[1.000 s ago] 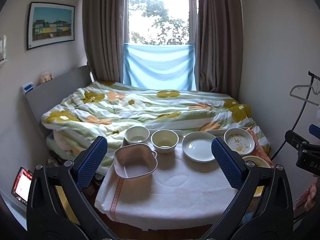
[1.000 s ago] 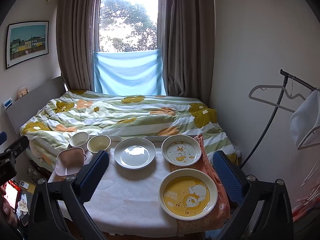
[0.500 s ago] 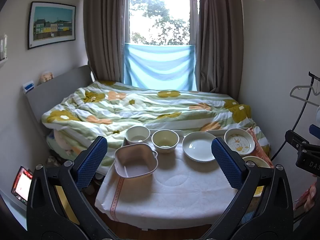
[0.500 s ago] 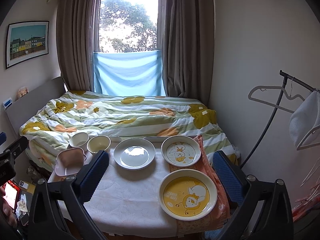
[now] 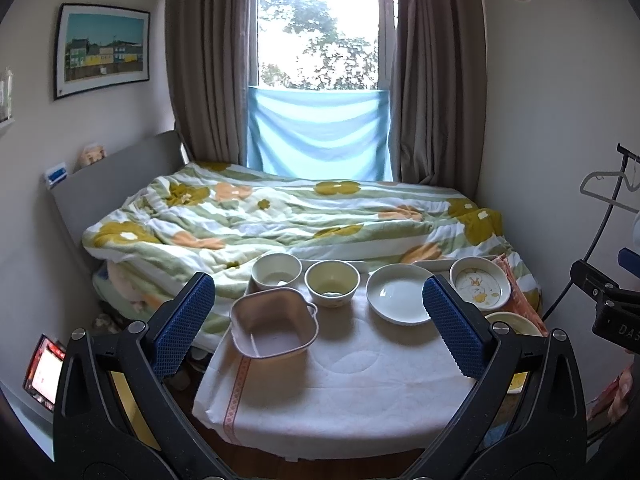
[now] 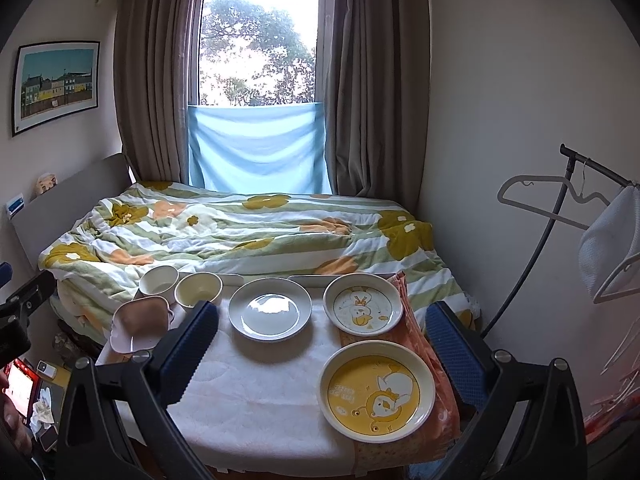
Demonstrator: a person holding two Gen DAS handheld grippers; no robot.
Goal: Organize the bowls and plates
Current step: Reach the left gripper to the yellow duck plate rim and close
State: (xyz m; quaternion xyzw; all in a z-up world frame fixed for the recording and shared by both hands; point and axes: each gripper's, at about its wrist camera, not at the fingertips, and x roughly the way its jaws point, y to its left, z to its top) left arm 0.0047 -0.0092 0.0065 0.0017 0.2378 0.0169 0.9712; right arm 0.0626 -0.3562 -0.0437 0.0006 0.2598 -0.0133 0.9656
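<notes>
A small cloth-covered table (image 5: 344,392) holds a pink square bowl (image 5: 274,328), a white bowl (image 5: 276,272), a cream bowl (image 5: 332,282), a plain white plate (image 5: 398,298), a white duck plate (image 5: 480,283) and a yellow duck plate (image 6: 376,390). My left gripper (image 5: 318,328) is open and empty, held above the table's near left side. My right gripper (image 6: 322,352) is open and empty, above the near right side, with the yellow duck plate between its fingers in view.
A bed with a flowered quilt (image 5: 280,216) lies right behind the table. A clothes rack with hangers (image 6: 560,216) stands at the right. A phone (image 5: 44,372) glows at the lower left. An orange cloth (image 6: 416,320) lies under the duck plates.
</notes>
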